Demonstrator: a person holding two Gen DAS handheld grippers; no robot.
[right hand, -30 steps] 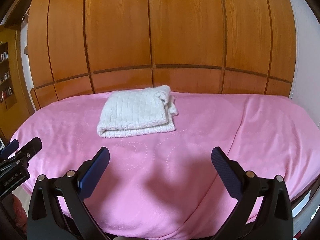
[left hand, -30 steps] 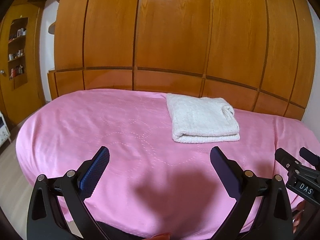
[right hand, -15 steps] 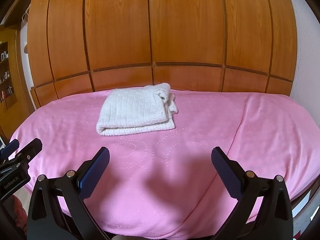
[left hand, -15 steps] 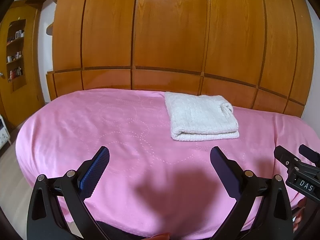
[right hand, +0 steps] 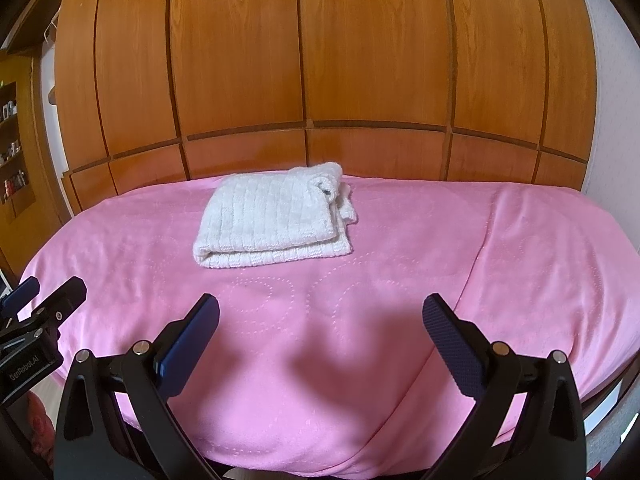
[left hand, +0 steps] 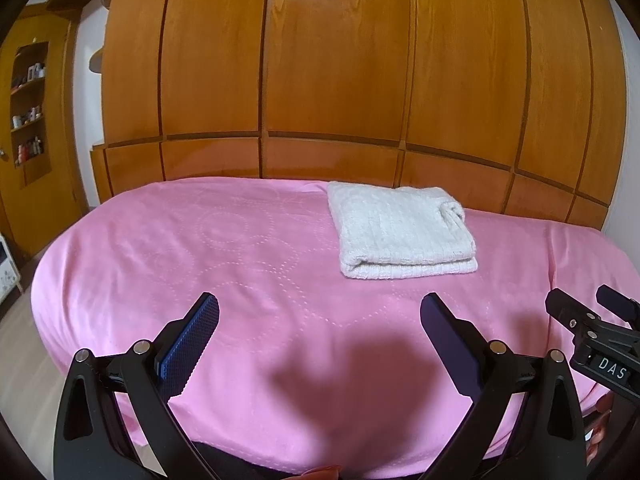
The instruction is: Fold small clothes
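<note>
Both tongs gape wide, empty, folded white garment well beyond them.

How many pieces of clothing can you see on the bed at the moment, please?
1. A folded white knit garment lies on the pink bedspread near the far edge, by the wooden wardrobe. Both grippers are open and empty; nothing else shows, though its folds could hide another piece.

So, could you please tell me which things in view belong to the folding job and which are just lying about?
Job:
- folded white knit garment
- left gripper, open
- right gripper, open
- pink bedspread

Lying about:
- wooden wardrobe
- shelf of small bottles
</note>
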